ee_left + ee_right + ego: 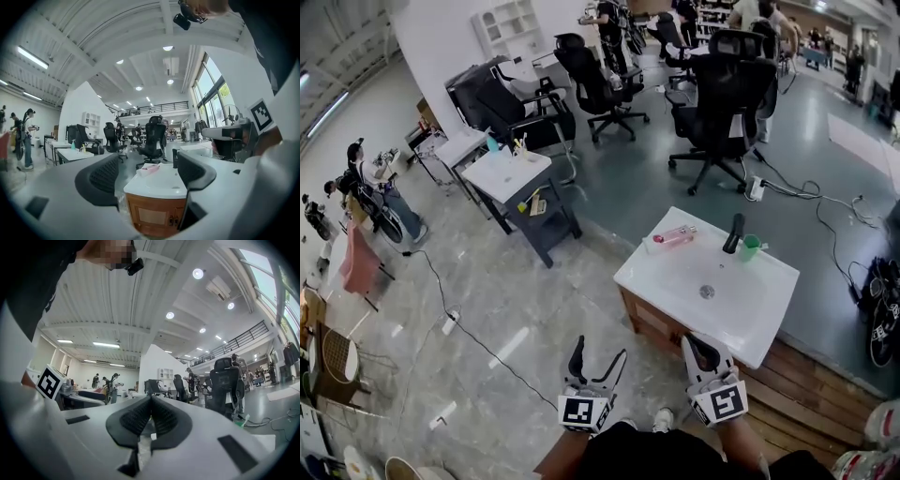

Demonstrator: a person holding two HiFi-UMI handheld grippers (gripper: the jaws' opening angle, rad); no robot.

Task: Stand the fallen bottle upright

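Left gripper (600, 352): I've got its jaws wide apart with nothing touching the pads. It's held level over the floor, just left of the sink's near corner.
Right gripper (701, 349): jaws together, pads meeting, nothing in them. It sits at the near edge of the sink top.
Bottle (675, 236): pink, lying on its side on the sink top near the far left corner. It's well apart from both grippers.
Sink (759, 305): white top on a wooden cabinet (649, 323), with the drain (707, 292) in the middle of the basin.
Tap (733, 232): black, at the far edge, just right of the bottle.
Cup (751, 247): green, just beside the tap on its right.
Left gripper view: I see the bottle far ahead, in line with the gap between the open jaws.
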